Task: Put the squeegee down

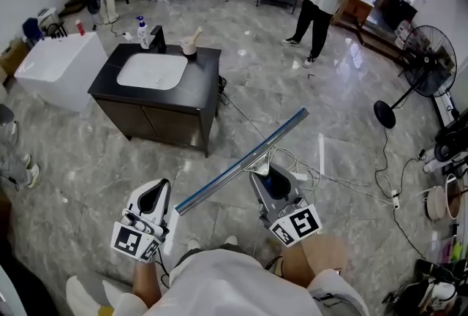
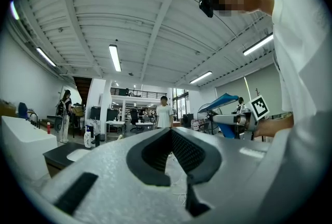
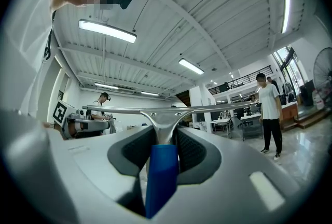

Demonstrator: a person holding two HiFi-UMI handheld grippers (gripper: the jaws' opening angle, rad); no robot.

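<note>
Clenching squeegee (image 3: 162, 179) handle: right tool (image 3: 166, 137), blade crosswise beyond tips; left tool (image 2: 171, 135) closed

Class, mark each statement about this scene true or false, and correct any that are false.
1. The right claw grips the squeegee by its blue handle. True.
2. The left claw holds a cloth. False: it holds nothing.
3. The squeegee lies on the floor. False: it is held in the air above the floor.
4. A standing fan is at the right side of the head view. True.
</note>
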